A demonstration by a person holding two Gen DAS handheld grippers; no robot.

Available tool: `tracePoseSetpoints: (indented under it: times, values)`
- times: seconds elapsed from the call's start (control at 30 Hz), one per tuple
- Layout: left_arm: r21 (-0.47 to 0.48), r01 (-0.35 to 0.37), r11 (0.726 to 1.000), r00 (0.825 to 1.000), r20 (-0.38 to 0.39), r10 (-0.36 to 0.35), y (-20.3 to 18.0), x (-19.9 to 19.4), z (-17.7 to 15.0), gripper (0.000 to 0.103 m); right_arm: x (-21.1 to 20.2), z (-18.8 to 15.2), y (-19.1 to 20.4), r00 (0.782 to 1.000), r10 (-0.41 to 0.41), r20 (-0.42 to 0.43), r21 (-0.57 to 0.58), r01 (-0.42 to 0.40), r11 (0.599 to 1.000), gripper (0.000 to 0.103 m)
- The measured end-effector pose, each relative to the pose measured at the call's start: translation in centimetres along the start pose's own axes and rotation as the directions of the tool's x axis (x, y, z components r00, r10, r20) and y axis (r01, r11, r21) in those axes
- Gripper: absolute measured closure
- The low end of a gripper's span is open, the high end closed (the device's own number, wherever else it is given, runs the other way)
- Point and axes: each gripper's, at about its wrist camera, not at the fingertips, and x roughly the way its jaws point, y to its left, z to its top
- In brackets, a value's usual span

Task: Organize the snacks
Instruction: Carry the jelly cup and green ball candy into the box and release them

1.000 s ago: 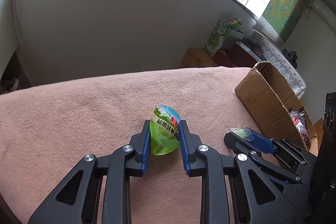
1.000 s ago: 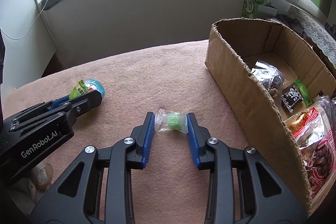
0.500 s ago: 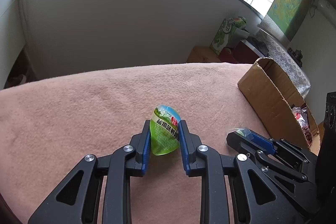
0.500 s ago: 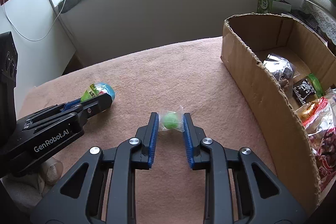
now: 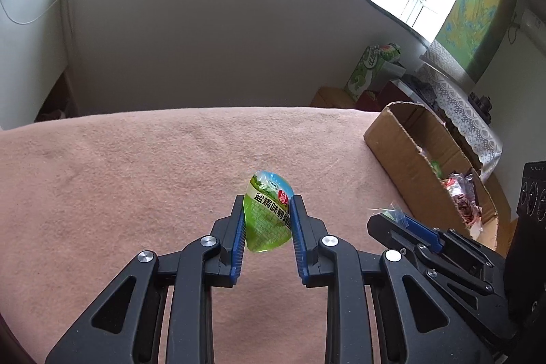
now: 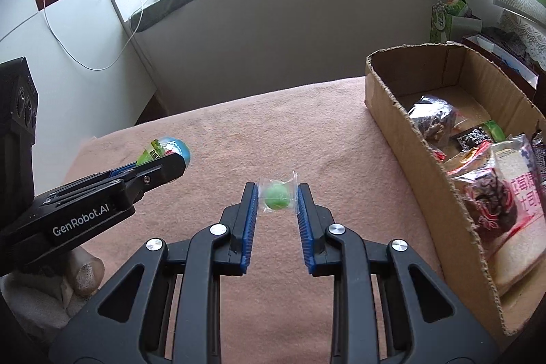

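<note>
Above pink cloth (image 6: 307,132), right tool (image 6: 275,197) pinches green candy (image 6: 276,196).

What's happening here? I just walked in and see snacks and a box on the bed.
A person is tidying snacks with two handheld grippers. The left gripper is shut on a green jelly pouch, and the right gripper is shut on a small wrapped green candy. Both are held above the pink blanket. The cardboard box on the right already holds several packets; neither item is in it yet.

The cardboard box (image 6: 385,111) runs off the right edge; the green packet (image 5: 268,214) has its sides hidden.
</note>
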Motion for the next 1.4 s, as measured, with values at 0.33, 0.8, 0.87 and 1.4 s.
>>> tracePoseSetpoints:
  times: [0.33, 0.8, 0.87, 1.4]
  values:
    - [0.053, 0.057, 0.997, 0.997, 0.042, -0.060, -5.6, -1.5, 1.0, 0.080, -7.4, 1.0, -3.7, 0.995, 0.000, 0.099, -0.013, 0.001, 1.000, 0.079]
    - [0.116, 0.119, 0.986, 0.992, 0.037, -0.124, -14.4, 1.4, 3.9, 0.080, -9.4, 6.5, -12.3, 0.989, -0.061, 0.133, 0.010, 0.060, 0.998, 0.079]
    - [0.126, 0.122, 0.985, 0.992, 0.028, -0.126, -15.4, 2.3, 4.2, 0.080, -9.1, 7.2, -13.5, 0.990, -0.066, 0.127, 0.016, 0.064, 0.998, 0.079]
    - [0.153, 0.118, 0.981, 0.993, -0.041, -0.113, -19.3, 7.6, 6.5, 0.080, -4.9, 11.5, -19.7, 0.996, -0.069, 0.063, 0.053, 0.066, 0.996, 0.079]
